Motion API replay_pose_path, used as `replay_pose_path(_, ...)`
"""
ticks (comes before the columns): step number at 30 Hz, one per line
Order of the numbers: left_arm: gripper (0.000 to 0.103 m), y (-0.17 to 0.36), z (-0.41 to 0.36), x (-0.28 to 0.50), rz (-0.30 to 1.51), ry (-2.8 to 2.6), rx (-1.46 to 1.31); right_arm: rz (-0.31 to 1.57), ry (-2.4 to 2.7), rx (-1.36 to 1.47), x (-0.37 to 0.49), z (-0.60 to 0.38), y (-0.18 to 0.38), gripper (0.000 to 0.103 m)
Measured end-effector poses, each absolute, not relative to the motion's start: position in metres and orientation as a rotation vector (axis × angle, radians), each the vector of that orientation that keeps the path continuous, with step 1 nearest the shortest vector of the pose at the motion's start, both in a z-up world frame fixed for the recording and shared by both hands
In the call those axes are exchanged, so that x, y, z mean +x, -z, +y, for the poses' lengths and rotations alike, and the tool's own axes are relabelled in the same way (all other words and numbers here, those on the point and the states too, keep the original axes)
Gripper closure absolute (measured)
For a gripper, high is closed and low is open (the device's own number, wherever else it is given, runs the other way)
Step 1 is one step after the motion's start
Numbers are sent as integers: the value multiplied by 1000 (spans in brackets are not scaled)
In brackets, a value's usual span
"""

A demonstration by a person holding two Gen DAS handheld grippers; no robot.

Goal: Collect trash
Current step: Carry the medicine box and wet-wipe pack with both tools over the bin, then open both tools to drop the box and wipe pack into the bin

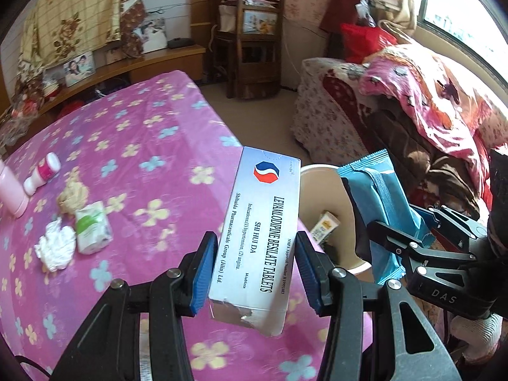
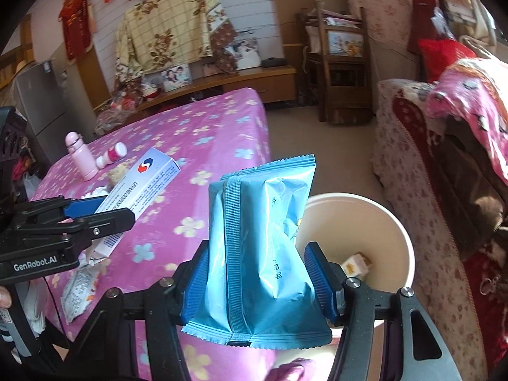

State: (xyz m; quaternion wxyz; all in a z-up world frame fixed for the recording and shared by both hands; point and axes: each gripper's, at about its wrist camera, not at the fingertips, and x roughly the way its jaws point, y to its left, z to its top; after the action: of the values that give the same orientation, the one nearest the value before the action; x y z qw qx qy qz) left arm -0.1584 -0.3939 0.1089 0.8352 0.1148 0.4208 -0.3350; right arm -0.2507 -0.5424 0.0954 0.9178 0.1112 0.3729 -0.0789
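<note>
My left gripper (image 1: 254,273) is shut on a silver tablet box (image 1: 258,238), held above the edge of the pink flowered table (image 1: 143,146); the box (image 2: 139,187) also shows in the right wrist view. My right gripper (image 2: 262,282) is shut on a blue snack packet (image 2: 263,254), which hangs beside the rim of a cream waste bin (image 2: 390,222). The bin (image 1: 312,187) stands on the floor by the table and holds a small yellow-and-white wrapper (image 2: 355,263). On the table lie a crumpled white tissue (image 1: 55,247), a tissue pack (image 1: 93,227) and a beige wad (image 1: 73,195).
A pink bottle (image 2: 81,155) and a small white-and-pink bottle (image 2: 111,155) are at the table's far side. A white printed wrapper (image 2: 79,289) lies near the table's front edge. A sofa draped in flowered covers (image 2: 422,171) flanks the bin on the right. A wooden chair (image 1: 250,41) stands at the back.
</note>
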Motion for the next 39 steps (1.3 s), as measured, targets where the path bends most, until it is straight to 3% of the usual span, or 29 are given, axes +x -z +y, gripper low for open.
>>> replay_pose_path(15,52,-82,-464,-166,971,780,266,807,255,320,-272,-608,-63,39)
replay_pose_path(32,51,-55,-489,-155,1031,796,234,876,303,385,-258,-639,-21,38)
replay_pose_path(39,50,-52,-490,-151,1028,788,238,889,316,423,-251,-647,-12,31)
